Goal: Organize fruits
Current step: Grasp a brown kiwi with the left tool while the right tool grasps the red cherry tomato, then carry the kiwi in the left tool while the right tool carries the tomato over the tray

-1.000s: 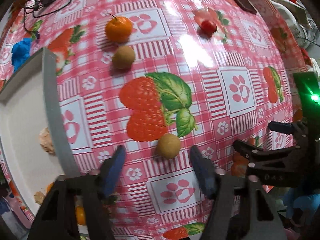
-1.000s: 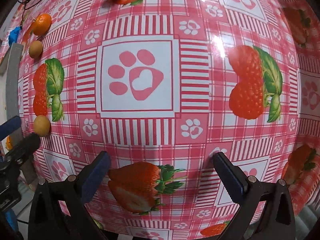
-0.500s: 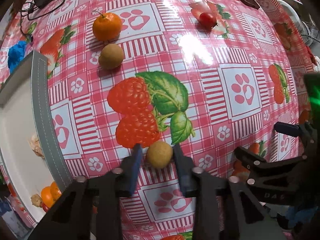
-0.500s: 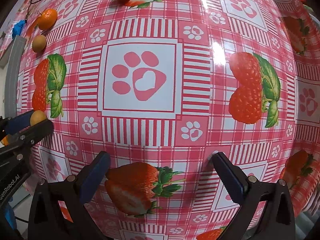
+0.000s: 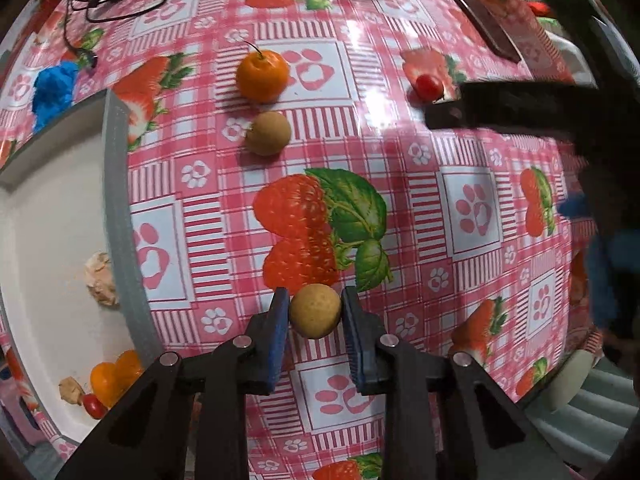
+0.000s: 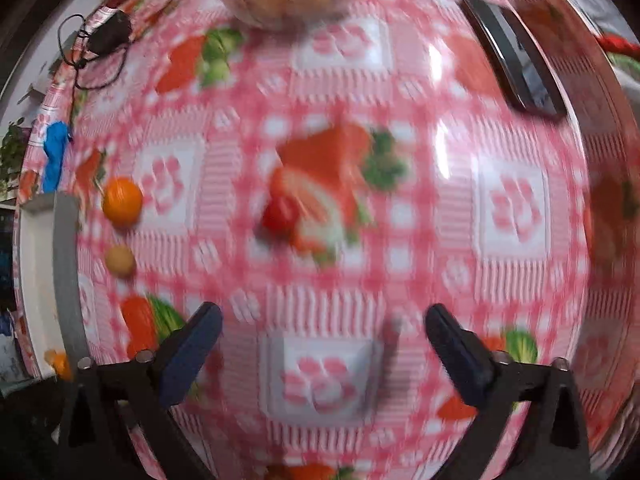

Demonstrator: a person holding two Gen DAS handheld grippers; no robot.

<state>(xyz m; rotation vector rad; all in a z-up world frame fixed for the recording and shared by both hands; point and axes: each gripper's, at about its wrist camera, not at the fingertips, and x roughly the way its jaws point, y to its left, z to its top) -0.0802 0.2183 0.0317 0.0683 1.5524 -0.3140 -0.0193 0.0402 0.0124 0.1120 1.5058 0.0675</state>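
At your far left sits the white tray with a grey rim [image 5: 120, 216], holding a few small orange and red fruits [image 5: 108, 380]. Your left gripper [image 5: 315, 314] clamps a small round tan fruit [image 5: 315, 311] between its blue pads, over the pink strawberry-print tablecloth [image 5: 472, 208]. Beyond it lie a second tan fruit [image 5: 267, 133] and an orange tangerine [image 5: 262, 76], just beside each other. A red cherry tomato [image 6: 280, 214] lies ahead of your right gripper [image 6: 324, 340], whose jaws stand wide apart, holding nothing.

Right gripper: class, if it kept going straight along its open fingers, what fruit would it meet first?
Probably the cherry tomato, nearly centred ahead of the right gripper; only tablecloth lies between. Blur leaves depth uncertain.
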